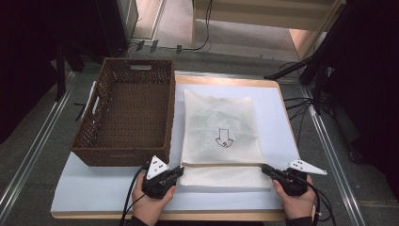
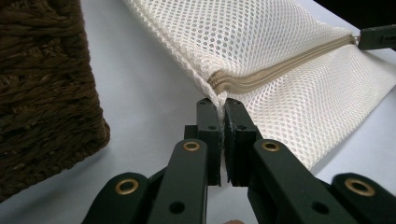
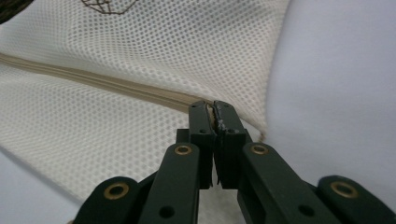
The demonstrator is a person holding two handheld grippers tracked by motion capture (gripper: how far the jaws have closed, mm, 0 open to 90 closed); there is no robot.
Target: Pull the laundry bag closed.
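Observation:
A white mesh bag (image 1: 221, 127) with a small arrow print lies flat on the white mat (image 1: 94, 183); its front part folds along a beige zipper (image 2: 280, 67). My left gripper (image 1: 178, 170) is shut on the bag's seam at the zipper's left end, its tips (image 2: 221, 103) pinching the mesh corner. My right gripper (image 1: 264, 168) is shut at the zipper's (image 3: 93, 81) right end, and a small pale piece shows between its tips (image 3: 214, 108). From the left gripper view, the right gripper (image 2: 378, 37) shows at the far end of the zipper.
A brown woven basket (image 1: 127, 110) with nothing in it stands on the mat just left of the bag, close to my left gripper; its wall (image 2: 42, 93) is near. Cables and stand legs (image 1: 306, 70) lie beyond the table's right side.

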